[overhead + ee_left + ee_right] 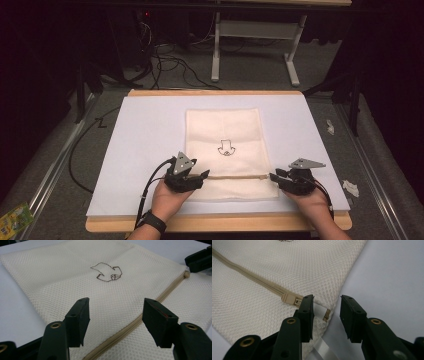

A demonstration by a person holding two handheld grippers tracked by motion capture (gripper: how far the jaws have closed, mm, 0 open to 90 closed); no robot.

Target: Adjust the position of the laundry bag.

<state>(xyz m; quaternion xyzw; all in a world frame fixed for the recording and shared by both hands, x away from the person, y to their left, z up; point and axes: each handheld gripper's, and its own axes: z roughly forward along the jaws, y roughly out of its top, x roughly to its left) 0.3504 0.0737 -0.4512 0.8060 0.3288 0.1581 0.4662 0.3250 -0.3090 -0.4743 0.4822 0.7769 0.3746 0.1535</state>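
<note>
A cream mesh bag (223,130) lies flat on a white board (145,135), with a small brown outline drawing (225,148) at its middle. A tan zipper (235,176) crosses the bag near its front edge. My left gripper (201,176) rests open at the zipper's left end. In the left gripper view, the zipper (130,326) runs between the spread jaws of that gripper (116,306). My right gripper (274,176) is open at the bag's right edge. The tan slider (290,299) sits just beside the left jaw of the right gripper (327,301).
The board lies on a wooden table (215,223). Behind it, on the dark floor, are black cables (170,62) and a white desk frame (255,30). White scraps (351,187) lie on the floor at the right and a green packet (12,218) at the lower left.
</note>
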